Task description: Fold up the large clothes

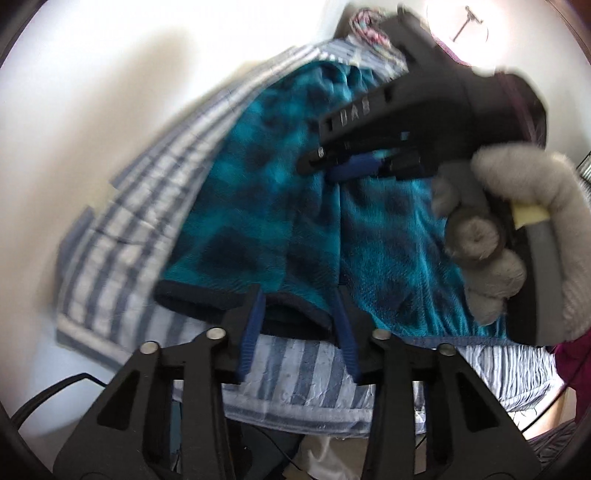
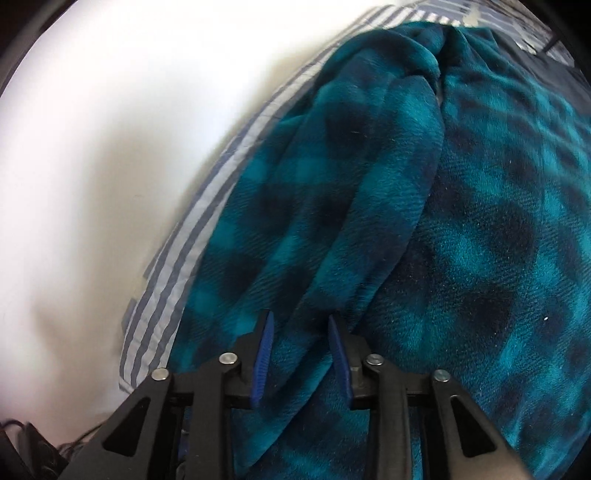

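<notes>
A teal and navy checked fleece garment (image 1: 258, 192) (image 2: 461, 221) lies spread on a blue and white striped sheet (image 1: 147, 206) (image 2: 192, 229). Its dark navy hem (image 1: 192, 297) runs along the near edge. My left gripper (image 1: 297, 314) points down at that hem, which lies between the blue pads without looking pinched. My right gripper (image 2: 301, 321) stands over a long raised fold of the fleece (image 2: 369, 184), with the fold running between its pads and no visible pinch. In the left wrist view the right gripper (image 1: 332, 162) shows blurred, held by a grey-gloved hand (image 1: 498, 236).
The striped sheet lies on a white surface (image 1: 74, 110) (image 2: 74, 166) that stretches to the left. A patterned cloth (image 1: 369, 22) sits at the far end. Dark cables (image 1: 55, 391) hang below the near edge, and a maroon fabric (image 1: 569, 362) shows at the right.
</notes>
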Demonstrator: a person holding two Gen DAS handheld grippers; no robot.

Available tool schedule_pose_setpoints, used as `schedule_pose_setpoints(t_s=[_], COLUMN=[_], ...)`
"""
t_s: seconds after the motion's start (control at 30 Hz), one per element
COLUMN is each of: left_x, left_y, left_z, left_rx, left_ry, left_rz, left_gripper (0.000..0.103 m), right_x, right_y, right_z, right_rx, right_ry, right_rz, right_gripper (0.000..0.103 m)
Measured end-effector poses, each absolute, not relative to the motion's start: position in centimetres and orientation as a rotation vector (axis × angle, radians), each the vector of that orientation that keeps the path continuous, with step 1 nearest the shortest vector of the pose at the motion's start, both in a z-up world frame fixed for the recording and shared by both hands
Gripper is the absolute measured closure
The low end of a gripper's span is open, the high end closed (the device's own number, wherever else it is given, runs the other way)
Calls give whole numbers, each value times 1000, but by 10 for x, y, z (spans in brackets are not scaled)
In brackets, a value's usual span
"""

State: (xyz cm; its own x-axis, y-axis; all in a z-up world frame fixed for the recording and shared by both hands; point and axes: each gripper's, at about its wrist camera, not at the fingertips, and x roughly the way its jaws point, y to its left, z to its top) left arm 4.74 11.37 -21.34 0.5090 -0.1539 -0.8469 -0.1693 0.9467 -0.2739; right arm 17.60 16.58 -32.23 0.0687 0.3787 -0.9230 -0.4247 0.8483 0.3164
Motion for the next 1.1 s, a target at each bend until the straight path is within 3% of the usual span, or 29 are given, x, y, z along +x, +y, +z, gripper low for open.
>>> schedule_pose_setpoints(t_s=[0.17, 0.23, 0.33, 0.4, 0.43, 0.7, 0.77, 0.83, 0.87, 1.0, 1.07, 1.1], left_x=[57, 58, 57, 54, 52, 36, 39, 43, 44, 48, 53, 57], left_y=[118, 121, 126, 129, 131, 130, 131, 133, 133, 118, 109, 105], left_z=[-225, -228, -227, -221, -217, -178, -186, -195, -197, -201, -208, -215], left_rx=[-370, -377, -390, -399, -401, -319, -346, -388, -396, -273, -209, -190], left_ry=[1059, 1058, 1045, 1025, 1014, 896, 933, 960, 960, 950, 959, 987], left_rz=[17, 22, 25, 23, 23, -14, -16, -18, -10, 21, 27, 22], left_gripper=[80, 96, 103, 103, 103, 103, 96, 52, 48, 47, 61, 90], right_x=[176, 176, 175, 187, 189, 193, 192, 191, 192, 199, 207, 210], right_y=[164, 159, 159, 161, 161, 139, 135, 129, 127, 107, 96, 90], right_z=[-323, -321, -317, -321, -320, -296, -292, -287, -287, -284, -289, -293], right_rx=[-29, -26, -29, -36, -37, 80, 96, 126, 148, 229, 264, 287], right_ry=[1378, 1392, 1390, 1381, 1373, 1336, 1334, 1327, 1328, 1341, 1349, 1360], right_rz=[610, 606, 601, 593, 589, 659, 670, 690, 697, 714, 705, 699], right_gripper=[74, 73, 73, 83, 97, 101, 102, 102, 102, 102, 102, 102])
